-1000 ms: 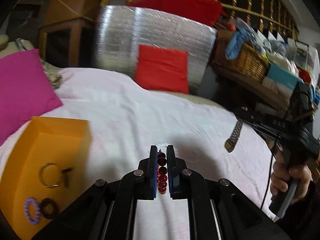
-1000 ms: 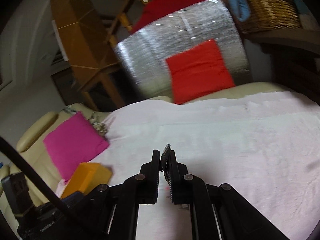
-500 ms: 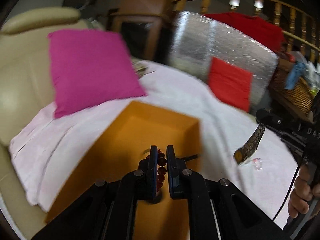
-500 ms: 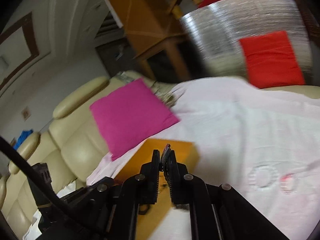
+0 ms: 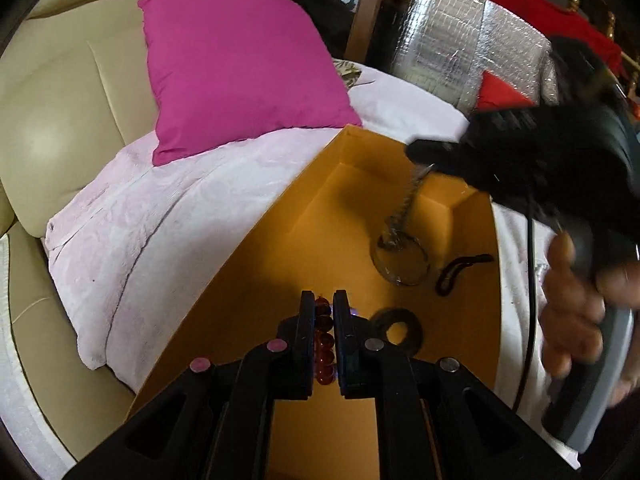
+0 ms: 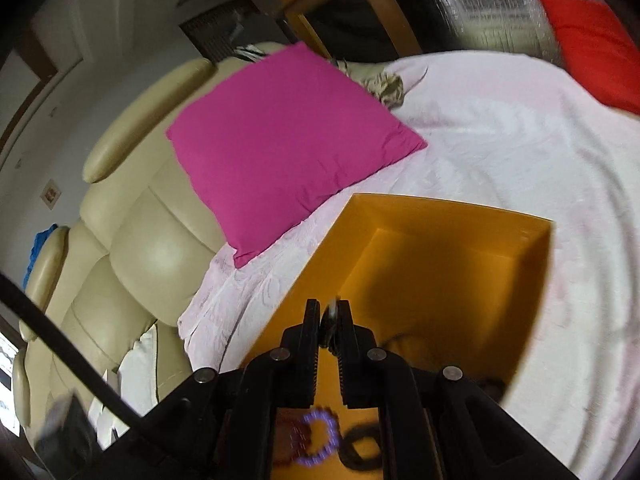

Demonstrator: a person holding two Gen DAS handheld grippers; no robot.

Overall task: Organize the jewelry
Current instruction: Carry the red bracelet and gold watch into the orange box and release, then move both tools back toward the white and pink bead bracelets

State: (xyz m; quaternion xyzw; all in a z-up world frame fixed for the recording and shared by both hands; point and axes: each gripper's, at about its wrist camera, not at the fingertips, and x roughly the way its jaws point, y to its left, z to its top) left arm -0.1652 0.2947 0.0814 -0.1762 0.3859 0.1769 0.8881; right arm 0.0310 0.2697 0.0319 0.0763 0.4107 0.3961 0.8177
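My left gripper [image 5: 324, 300] is shut on a red bead bracelet [image 5: 323, 344] and holds it over the open orange box [image 5: 280, 248]. My right gripper [image 6: 329, 308] is shut on a metal watch band [image 6: 329, 322]; in the left wrist view the band [image 5: 408, 204] hangs from it into the box [image 6: 440, 208]. In the box lie a silver ring bracelet [image 5: 400, 258], a dark cord [image 5: 460, 266], a black ring [image 5: 398, 330] and a purple bead bracelet [image 6: 320, 436].
The box sits on a white sheet [image 5: 160, 216] over a bed. A magenta pillow [image 5: 240, 72] leans on a cream sofa back [image 5: 60, 120] to the left. A red cushion [image 6: 596, 48] and a silver foil bag [image 5: 460, 48] stand behind.
Both grippers have swung left from the open sheet to above the orange box. The watch band now hangs inside the box, and the red beads are over its near end.
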